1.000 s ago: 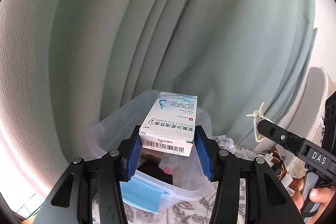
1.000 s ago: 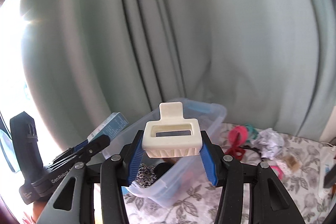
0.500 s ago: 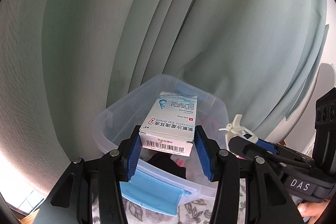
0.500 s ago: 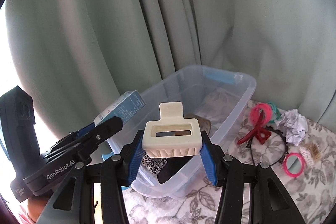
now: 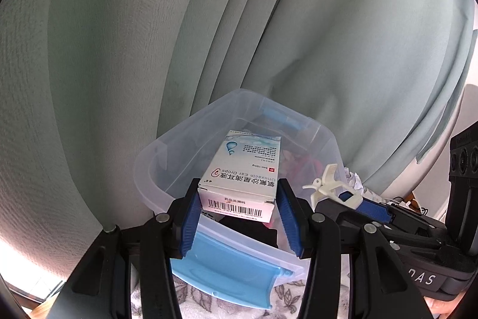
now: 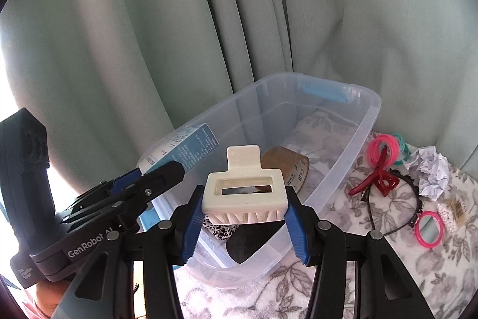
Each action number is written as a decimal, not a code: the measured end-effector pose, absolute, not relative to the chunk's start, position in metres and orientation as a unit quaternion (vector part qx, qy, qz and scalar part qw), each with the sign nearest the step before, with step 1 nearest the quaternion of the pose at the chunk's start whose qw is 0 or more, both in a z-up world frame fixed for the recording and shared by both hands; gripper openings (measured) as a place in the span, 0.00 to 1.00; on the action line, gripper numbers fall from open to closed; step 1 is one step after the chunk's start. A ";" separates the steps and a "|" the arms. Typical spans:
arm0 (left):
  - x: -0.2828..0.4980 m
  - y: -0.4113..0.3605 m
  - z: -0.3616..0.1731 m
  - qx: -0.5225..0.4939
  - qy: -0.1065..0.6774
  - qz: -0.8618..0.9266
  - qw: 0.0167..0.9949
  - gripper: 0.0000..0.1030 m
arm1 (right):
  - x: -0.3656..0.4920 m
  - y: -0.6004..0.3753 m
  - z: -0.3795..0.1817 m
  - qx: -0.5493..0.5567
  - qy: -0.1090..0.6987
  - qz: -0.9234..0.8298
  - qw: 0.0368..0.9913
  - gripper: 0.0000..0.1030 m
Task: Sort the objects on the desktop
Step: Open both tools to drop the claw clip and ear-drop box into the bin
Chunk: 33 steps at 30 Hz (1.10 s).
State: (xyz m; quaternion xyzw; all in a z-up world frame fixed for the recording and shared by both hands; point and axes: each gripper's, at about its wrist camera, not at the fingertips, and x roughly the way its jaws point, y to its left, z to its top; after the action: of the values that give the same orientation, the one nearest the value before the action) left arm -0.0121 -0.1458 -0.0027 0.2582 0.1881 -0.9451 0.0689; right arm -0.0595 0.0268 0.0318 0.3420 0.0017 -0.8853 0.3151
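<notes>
The clear plastic storage bin is hovered over by a light, crushable white-and-blue cardboard medicine box, clamped across its sides by the left gripper, and a stiff, brittle-looking cream plastic claw hair clip, squeezed end-to-end by the right gripper.

The bin is clear, glossy plastic with a matt blue plastic latch. The box is smooth printed card. The hair claw is matt cream plastic. At 3 o'clock, crumpled paper lies on flowered cloth; the curtain is matt woven fabric.
</notes>
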 end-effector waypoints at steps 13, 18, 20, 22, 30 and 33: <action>-0.020 -0.150 0.002 0.259 0.189 -0.945 0.068 0.50 | -0.048 0.020 0.038 0.343 0.005 -0.885 0.315 0.53; -0.023 -0.150 0.002 0.259 0.195 -0.944 0.066 0.49 | -0.073 0.011 0.028 0.346 0.009 -0.885 0.312 0.53; -0.022 -0.147 -0.002 0.259 0.196 -0.943 0.065 0.49 | -0.075 0.011 0.028 0.347 0.010 -0.885 0.312 0.53; -0.015 -0.148 -0.008 0.259 0.197 -0.943 0.065 0.49 | -0.073 0.012 0.029 0.347 0.009 -0.885 0.311 0.53; -0.007 -0.123 -0.023 0.261 0.200 -0.942 0.063 0.49 | -0.079 0.010 0.024 0.347 0.008 -0.885 0.309 0.55; -0.011 -0.125 -0.034 0.262 0.199 -0.943 0.055 0.49 | -0.081 0.009 0.022 0.347 0.007 -0.886 0.308 0.55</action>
State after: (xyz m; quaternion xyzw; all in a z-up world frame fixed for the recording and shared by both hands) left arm -0.0108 -0.1247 -0.0338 0.2624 0.1989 -0.9427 0.0546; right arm -0.0808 0.0091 0.0220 0.3467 0.0073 -0.8860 0.3078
